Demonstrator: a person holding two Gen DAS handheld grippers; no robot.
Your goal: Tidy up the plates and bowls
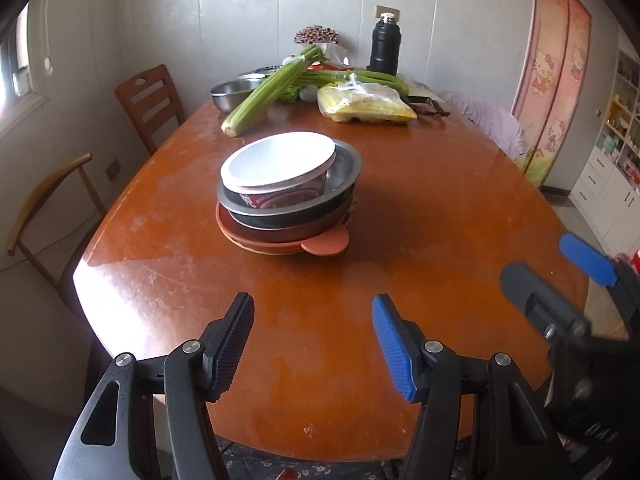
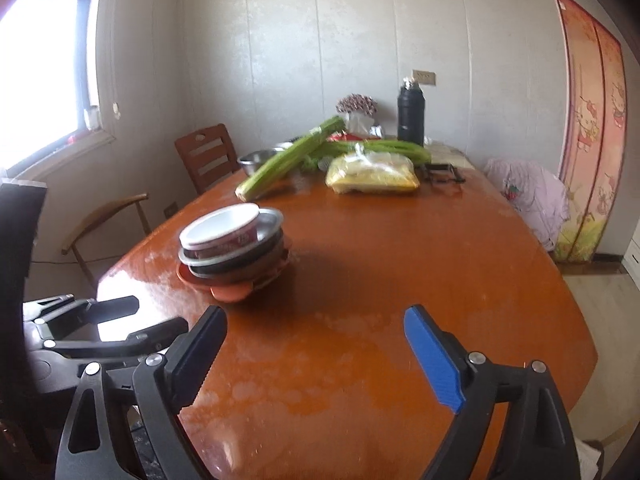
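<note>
Well ahead of both parted jaws: dish stack [image 1: 286, 196].

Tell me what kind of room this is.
Probably a dining room in a home. A large wooden table with chairs beside it holds a stack of bowls and plates, celery and a black flask, and a cartoon-cat curtain hangs at the right.
</note>
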